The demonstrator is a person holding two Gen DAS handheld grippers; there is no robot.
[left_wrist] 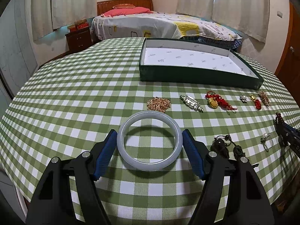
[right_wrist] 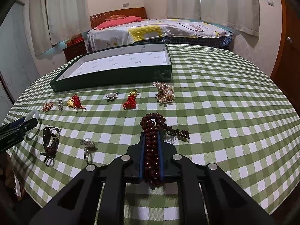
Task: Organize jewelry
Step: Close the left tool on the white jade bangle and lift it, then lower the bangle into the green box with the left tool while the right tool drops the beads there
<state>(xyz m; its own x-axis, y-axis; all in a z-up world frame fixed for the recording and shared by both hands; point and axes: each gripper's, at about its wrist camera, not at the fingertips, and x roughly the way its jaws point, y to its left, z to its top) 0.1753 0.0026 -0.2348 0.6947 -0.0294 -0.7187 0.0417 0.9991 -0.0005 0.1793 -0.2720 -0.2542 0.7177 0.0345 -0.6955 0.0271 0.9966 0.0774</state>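
My left gripper (left_wrist: 149, 133) is shut on a pale jade bangle (left_wrist: 149, 140), its blue pads against the ring's two sides, and holds it just above the checked cloth. My right gripper (right_wrist: 151, 133) is shut on a dark red bead bracelet (right_wrist: 152, 131); its loop and tassel hang past the fingertips. The green tray with a white lining (left_wrist: 196, 61) stands at the far side; it also shows in the right wrist view (right_wrist: 116, 63). No jewelry shows inside it.
On the cloth lie a gold chain (left_wrist: 159, 104), a silver piece (left_wrist: 191, 103), a red-cord gold charm (left_wrist: 217, 101), a pearl brooch (right_wrist: 112, 95), a small red charm (right_wrist: 131, 99), a gold-pearl cluster (right_wrist: 165, 92), a dark cord piece (right_wrist: 49, 142) and a pearl ring (right_wrist: 87, 146). A bed stands behind.
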